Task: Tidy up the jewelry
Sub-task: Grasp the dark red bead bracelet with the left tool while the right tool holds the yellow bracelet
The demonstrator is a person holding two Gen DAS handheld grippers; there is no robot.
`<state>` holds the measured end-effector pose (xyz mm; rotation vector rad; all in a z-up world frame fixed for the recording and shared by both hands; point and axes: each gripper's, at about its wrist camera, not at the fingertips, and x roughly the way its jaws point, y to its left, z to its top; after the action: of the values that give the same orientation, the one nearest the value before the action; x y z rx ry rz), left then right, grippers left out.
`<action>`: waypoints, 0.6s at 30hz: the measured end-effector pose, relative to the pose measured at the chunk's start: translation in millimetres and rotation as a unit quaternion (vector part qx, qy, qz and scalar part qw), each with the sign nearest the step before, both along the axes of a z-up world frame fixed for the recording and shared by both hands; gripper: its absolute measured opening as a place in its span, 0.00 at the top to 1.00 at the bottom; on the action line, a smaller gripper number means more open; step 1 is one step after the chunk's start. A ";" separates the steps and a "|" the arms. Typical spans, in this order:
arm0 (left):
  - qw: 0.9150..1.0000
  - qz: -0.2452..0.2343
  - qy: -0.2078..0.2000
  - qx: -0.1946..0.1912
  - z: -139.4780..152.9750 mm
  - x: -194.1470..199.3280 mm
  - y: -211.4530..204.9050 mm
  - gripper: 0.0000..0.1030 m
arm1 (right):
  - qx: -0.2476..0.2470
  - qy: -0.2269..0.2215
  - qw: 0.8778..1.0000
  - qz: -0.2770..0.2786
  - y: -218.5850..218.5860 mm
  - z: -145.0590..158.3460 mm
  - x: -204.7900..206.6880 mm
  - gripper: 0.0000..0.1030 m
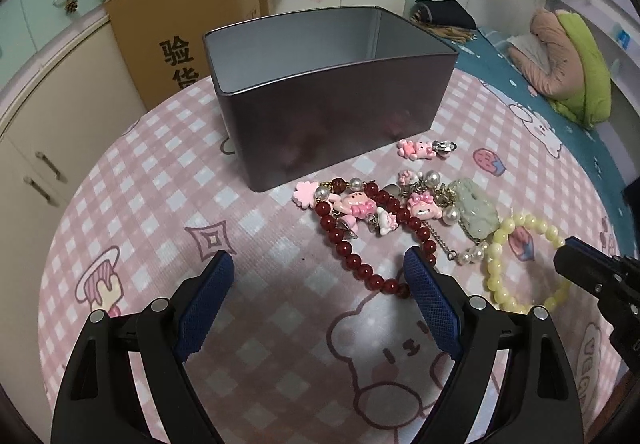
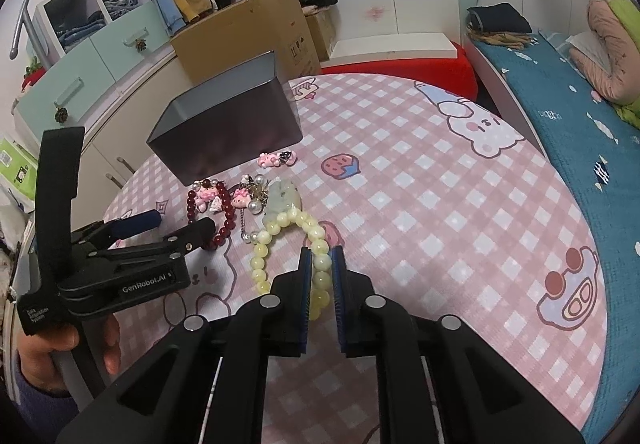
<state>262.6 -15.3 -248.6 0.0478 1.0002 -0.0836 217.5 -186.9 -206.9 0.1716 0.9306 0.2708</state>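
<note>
We see the pale yellow bead bracelet (image 2: pixel 296 244) lying on the pink checked tablecloth (image 2: pixel 440 224), at the near right edge of the jewelry heap, with one arc of its loop passing between the blue pads (image 2: pixel 306 284) of the right gripper (image 2: pixel 321 256); the pads stand close on either side of the beads and appear clenched on that arc. In the left wrist view we find the same bracelet (image 1: pixel 520 264) to the right of the left gripper (image 1: pixel 320 268), apart from it, with the dark tip of the right gripper (image 1: pixel 576 264) reaching in over its far side. We note that the left gripper is released, its two blue pads (image 1: pixel 216 284) spread wide over bare cloth; its right finger sits just beside, perhaps over, the near end of the dark red bead bracelet (image 1: pixel 360 248). Beyond the red beads we see the pink cartoon charms (image 1: pixel 384 206) mixed with pearl beads and a chain, and next to them the pale green jade pendant (image 1: pixel 478 210), which borders the yellow bracelet. A separate pink charm with a metal clip (image 1: pixel 424 148) lies nearer the grey metal tin (image 1: pixel 328 96), which stands open-topped behind the heap. From the right wrist view we see the left gripper (image 2: pixel 176 228) held by a hand (image 2: pixel 60 356) at the left edge. Behind the table stand a cardboard box (image 1: pixel 180 36) and a bed with a teal sheet (image 2: pixel 580 116).
</note>
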 end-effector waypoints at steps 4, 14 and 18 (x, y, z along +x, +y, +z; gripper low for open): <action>1.000 0.000 -0.002 0.003 1.3 1.0 -2.4 0.18 | 0.006 0.000 1.000 0.000 -2.5 0.5 -0.6 0.88; 1.000 -0.001 -0.011 0.018 3.5 -3.9 3.2 0.49 | -0.004 0.006 1.000 0.000 -1.7 -6.2 -0.4 0.87; 1.000 -0.001 -0.018 0.020 5.7 -5.0 13.8 0.73 | -0.023 0.010 1.000 -0.005 1.8 -12.9 3.5 0.82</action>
<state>257.6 -1.4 -243.0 0.0870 0.9668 -0.0637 221.1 -185.1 -219.9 0.1371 0.9545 0.2390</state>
